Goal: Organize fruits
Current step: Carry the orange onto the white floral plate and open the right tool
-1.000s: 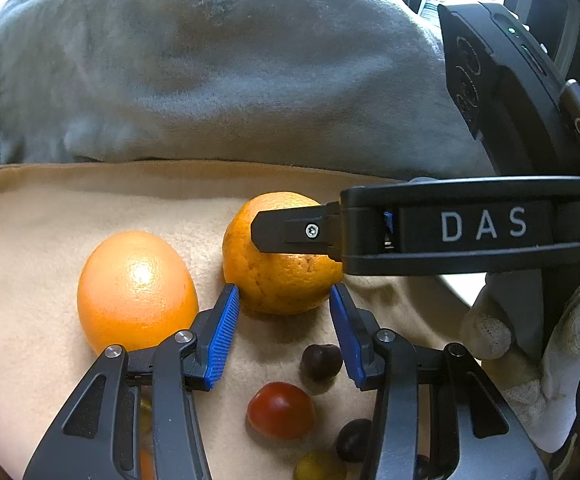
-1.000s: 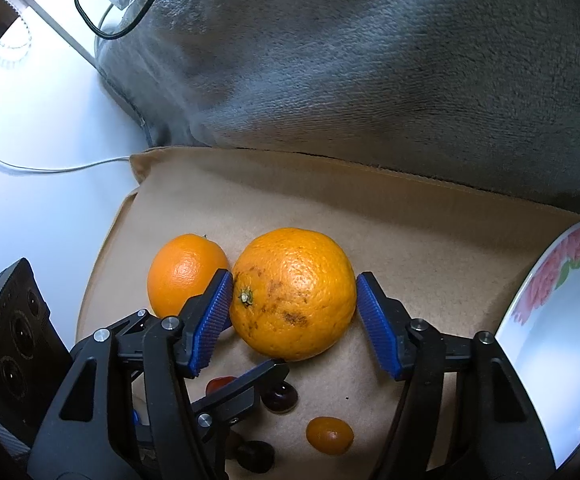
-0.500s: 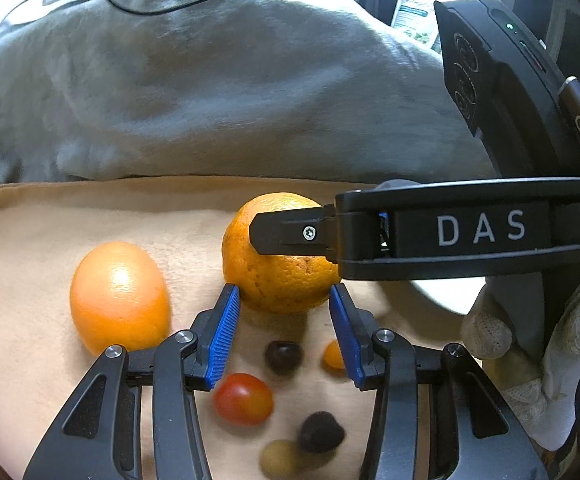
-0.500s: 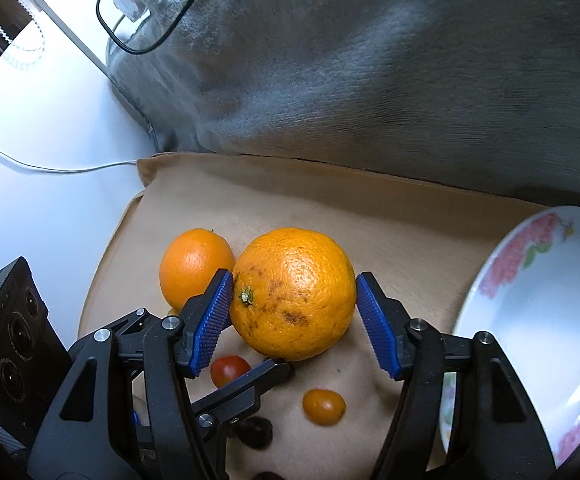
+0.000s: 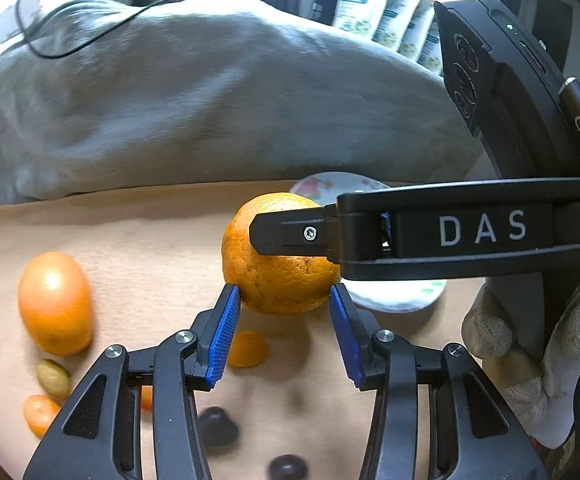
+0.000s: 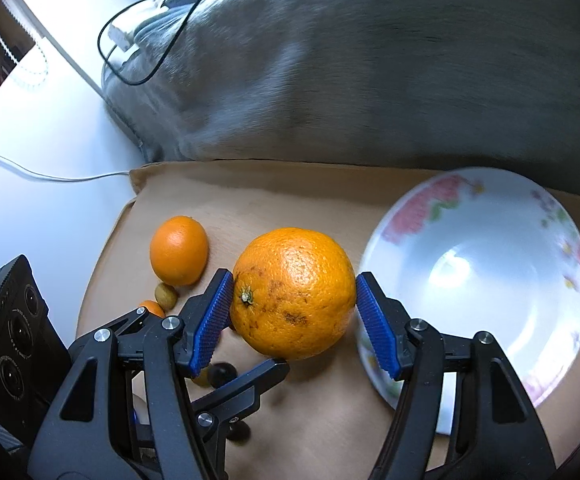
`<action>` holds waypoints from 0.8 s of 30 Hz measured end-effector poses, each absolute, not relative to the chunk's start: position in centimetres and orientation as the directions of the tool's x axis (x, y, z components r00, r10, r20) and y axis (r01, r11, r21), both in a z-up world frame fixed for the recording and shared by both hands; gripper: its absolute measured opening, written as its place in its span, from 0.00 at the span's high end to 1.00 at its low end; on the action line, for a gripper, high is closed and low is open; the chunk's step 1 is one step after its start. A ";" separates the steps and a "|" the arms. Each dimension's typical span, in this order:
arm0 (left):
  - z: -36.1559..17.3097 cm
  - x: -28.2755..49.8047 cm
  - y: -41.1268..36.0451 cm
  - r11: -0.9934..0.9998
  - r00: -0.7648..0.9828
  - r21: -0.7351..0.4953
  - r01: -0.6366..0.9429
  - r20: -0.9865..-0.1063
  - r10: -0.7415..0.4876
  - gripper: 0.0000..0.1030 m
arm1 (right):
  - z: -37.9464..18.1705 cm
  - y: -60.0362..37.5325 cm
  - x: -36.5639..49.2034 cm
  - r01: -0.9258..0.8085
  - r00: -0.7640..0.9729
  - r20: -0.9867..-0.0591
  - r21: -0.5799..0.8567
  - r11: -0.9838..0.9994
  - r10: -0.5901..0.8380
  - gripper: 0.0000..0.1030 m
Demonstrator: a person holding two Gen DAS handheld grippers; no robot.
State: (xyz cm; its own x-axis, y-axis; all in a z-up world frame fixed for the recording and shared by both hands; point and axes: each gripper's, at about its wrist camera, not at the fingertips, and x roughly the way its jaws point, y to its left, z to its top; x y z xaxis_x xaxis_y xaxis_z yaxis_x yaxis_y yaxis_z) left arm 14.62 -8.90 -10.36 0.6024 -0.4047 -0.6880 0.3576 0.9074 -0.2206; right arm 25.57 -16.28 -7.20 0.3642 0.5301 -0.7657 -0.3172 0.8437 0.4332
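My right gripper [image 6: 293,312] is shut on a large spotted orange [image 6: 293,292] and holds it above the beige cloth [image 6: 321,420], just left of a white floral bowl [image 6: 537,344]. In the left wrist view the same orange [image 5: 278,276] hangs in front of my left gripper [image 5: 286,336], which is open and empty; the right gripper's finger crosses over it. A smaller smooth orange [image 5: 54,304] lies on the cloth at the left; it also shows in the right wrist view [image 6: 178,256].
Small fruits lie on the cloth: a kumquat [image 5: 248,350], a yellow-brown one [image 5: 52,378], an orange one [image 5: 40,414] and dark ones [image 5: 218,426]. A grey cushion [image 5: 210,112] with a black cable [image 6: 146,40] lies behind. The bowl [image 5: 397,300] shows partly behind the orange.
Both grippers rose and shifted right with the large orange off the cloth. The bowl came much further into view; the small fruits slid down and left in the frames.
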 end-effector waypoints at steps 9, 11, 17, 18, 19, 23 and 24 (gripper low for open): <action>-10.4 14.9 -11.2 0.889 0.582 -0.207 0.409 -0.691 -0.428 0.56 | -7.1 -20.6 24.5 -0.273 0.394 -0.760 0.441 0.855 0.517 0.36; -10.5 15.1 -11.5 0.885 0.576 -0.205 0.418 -0.694 -0.432 0.56 | -7.2 -21.2 24.4 -0.264 0.399 -0.760 0.441 0.858 0.514 0.36; -9.7 17.6 -12.5 0.876 0.554 -0.199 0.439 -0.708 -0.438 0.56 | -7.8 -23.2 24.3 -0.232 0.404 -0.762 0.450 0.862 0.507 0.36; -9.7 18.0 -12.8 0.875 0.551 -0.198 0.443 -0.710 -0.439 0.56 | -8.0 -23.5 24.3 -0.225 0.404 -0.762 0.453 0.862 0.506 0.36; -9.7 18.4 -13.1 0.873 0.548 -0.197 0.446 -0.712 -0.440 0.56 | -8.1 -23.7 24.3 -0.221 0.405 -0.762 0.455 0.863 0.506 0.36; -9.8 19.1 -13.6 0.870 0.539 -0.194 0.453 -0.718 -0.441 0.56 | -8.5 -24.5 24.3 -0.206 0.403 -0.763 0.462 0.863 0.505 0.36; -9.7 19.3 -13.7 0.869 0.538 -0.194 0.455 -0.718 -0.442 0.56 | -8.6 -24.7 24.3 -0.204 0.402 -0.765 0.461 0.864 0.503 0.36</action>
State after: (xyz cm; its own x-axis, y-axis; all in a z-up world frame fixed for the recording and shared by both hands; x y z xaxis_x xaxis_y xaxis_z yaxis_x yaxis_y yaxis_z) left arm 19.33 -13.74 -9.70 0.5380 -0.4419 -0.7178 0.4553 0.8690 -0.1938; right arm 24.29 -24.66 -8.56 0.4021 0.5033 -0.7648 -0.2041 0.8636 0.4611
